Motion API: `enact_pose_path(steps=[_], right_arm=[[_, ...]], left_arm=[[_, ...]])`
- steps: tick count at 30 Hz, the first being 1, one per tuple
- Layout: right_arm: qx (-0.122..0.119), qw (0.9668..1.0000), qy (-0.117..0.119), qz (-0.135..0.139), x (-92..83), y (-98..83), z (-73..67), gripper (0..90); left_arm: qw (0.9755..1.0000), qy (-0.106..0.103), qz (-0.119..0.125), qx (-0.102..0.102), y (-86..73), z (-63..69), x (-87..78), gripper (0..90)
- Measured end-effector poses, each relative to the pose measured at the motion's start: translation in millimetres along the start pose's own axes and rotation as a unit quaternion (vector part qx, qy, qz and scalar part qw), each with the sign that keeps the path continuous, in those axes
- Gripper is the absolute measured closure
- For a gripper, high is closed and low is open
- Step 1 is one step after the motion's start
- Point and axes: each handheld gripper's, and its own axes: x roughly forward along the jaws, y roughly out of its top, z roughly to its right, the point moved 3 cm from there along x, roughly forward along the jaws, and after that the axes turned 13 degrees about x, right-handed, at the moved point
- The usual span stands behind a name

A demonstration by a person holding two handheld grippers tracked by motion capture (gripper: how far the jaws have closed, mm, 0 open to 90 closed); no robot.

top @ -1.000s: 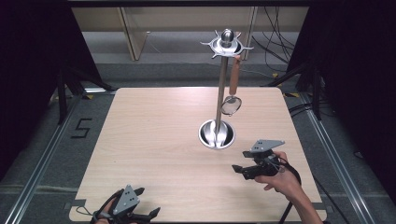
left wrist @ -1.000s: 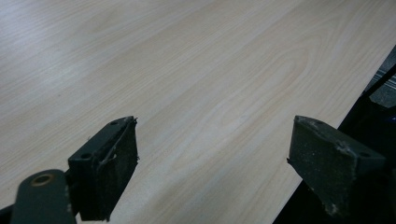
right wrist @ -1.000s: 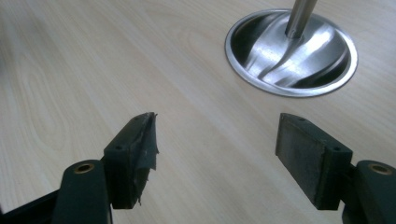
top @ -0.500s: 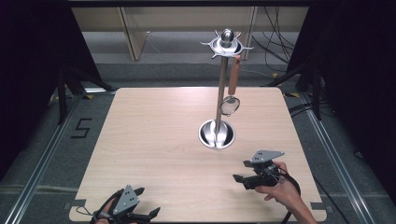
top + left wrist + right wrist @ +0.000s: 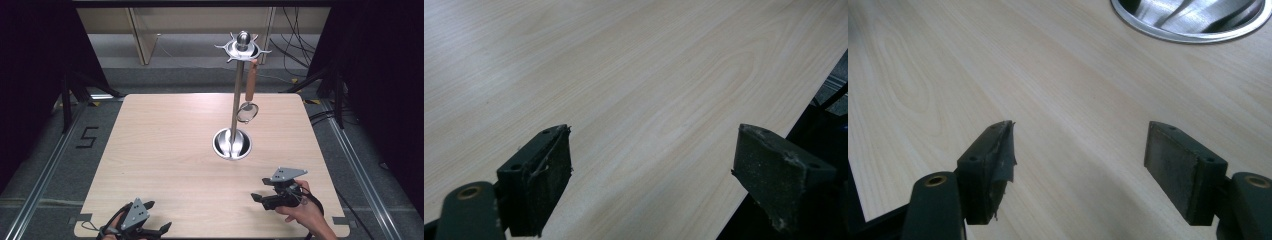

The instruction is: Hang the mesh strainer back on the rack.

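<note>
Steel stand (image 5: pixel 233 145) with its hanging spoon (image 5: pixel 247 111) sits at twelve o'clock; right gripper (image 5: pixel 260 197), jaws apart like the left gripper's (image 5: pixel 165 229), should retreat low, steering clear.

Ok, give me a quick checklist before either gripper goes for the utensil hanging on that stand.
1. Right gripper open, nothing between its jaws: ok.
2. Left gripper open, nothing between its jaws: ok.
3. Wooden-handled utensil hanging from the rack's top ring: ok.
4. Stand's round steel base flat on the table: ok.
5. Bare tabletop between right gripper and base: ok.
6. How firmly the utensil sits on its hook: cannot tell.
</note>
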Motion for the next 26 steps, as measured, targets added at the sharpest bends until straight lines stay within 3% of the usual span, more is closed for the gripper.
enact_pose_path(steps=[1,2,4,5,6,7,9,11,12,26], right_arm=[[0.009,0.9999,0.000,-0.005,-0.6,-1.8,-1.5,29.3],[0.003,1.0000,0.002,-0.003,0.2,-2.9,-1.2,29.3],[0.003,0.9999,0.006,-0.011,0.3,-5.6,-3.1,29.2],[0.004,0.9999,0.006,-0.015,-0.2,-6.7,-4.2,29.1],[0.003,0.9999,0.008,-0.007,0.0,-7.1,-5.4,29.1],[0.004,0.9999,0.008,-0.012,-1.2,-7.8,-6.3,29.1],[0.000,0.9999,0.013,-0.010,-1.7,-8.7,-7.5,29.0],[0.006,0.9999,0.009,-0.010,-2.8,-10.3,-9.3,29.0],[-0.004,0.9999,0.012,-0.008,-3.3,-10.6,-8.8,29.0],[0.003,0.9999,0.009,-0.007,-2.8,-12.8,-8.6,28.9]], left_arm=[[1.0000,0.003,0.001,-0.006,0.0,0.7,0.1,15.0],[0.9998,0.004,0.001,0.021,0.4,-2.9,-0.3,15.0],[0.9997,0.003,0.000,0.023,0.5,-3.6,-0.4,15.0],[1.0000,0.002,-0.001,-0.008,-0.1,0.5,-0.1,15.0],[1.0000,0.004,0.002,-0.004,0.0,0.3,0.2,15.0],[0.9997,0.004,0.001,0.023,0.4,-3.4,-0.3,15.0],[0.9997,0.004,0.001,0.025,0.5,-3.6,-0.2,15.0],[0.9997,0.004,0.000,0.023,0.4,-3.3,-0.2,15.0],[1.0000,0.002,-0.001,0.002,-0.1,-0.3,-0.1,15.0],[1.0000,0.004,-0.001,0.000,0.0,0.0,0.2,15.0]])
